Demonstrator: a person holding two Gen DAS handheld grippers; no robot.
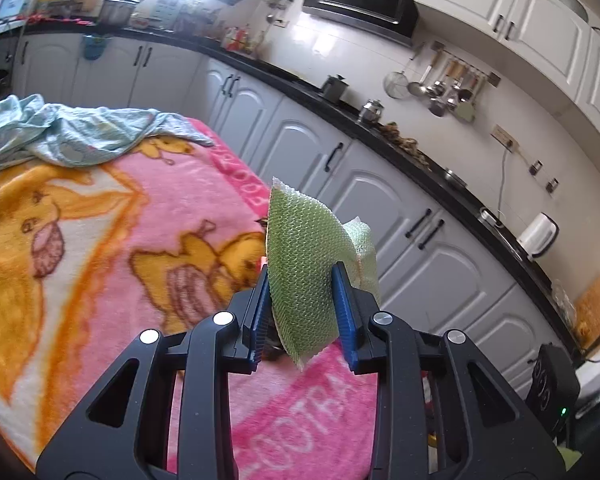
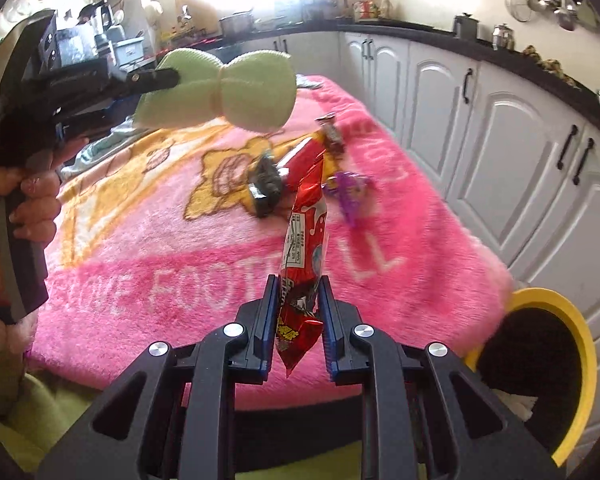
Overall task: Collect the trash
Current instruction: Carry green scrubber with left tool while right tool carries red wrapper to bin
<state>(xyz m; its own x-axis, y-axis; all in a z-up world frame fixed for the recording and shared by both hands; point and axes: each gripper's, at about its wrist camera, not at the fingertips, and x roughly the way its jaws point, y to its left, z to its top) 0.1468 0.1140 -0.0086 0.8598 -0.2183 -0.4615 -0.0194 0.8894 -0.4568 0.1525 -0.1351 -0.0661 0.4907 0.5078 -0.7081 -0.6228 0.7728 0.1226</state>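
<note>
My left gripper [image 1: 300, 284] is clamped on a pale green bubble-wrap piece [image 1: 306, 268]; its blue fingers [image 1: 342, 300] press on both sides, pinching it at the middle so that it flares out to either side, as the right wrist view shows [image 2: 224, 88]. My left hand [image 2: 32, 204] grips the handle, and the piece hangs in the air above the pink blanket [image 1: 148, 184].

My right gripper [image 2: 298, 292] is clamped on a red snack wrapper [image 2: 304, 248], which stands upright between the fingers [image 2: 270, 308] and clear of the blanket.

On the blanket beyond lie more trash: a second red wrapper [image 2: 300, 152], a dark crumpled wrapper [image 2: 266, 188], a purple wrapper [image 2: 350, 192] and a small dark wrapper [image 2: 332, 130], all near one another. A yellow-rimmed bin [image 2: 580, 344] with a dark interior stands just beside the blanket's near right corner. A light blue cloth [image 1: 60, 132] lies bunched at the blanket's far end.
</note>
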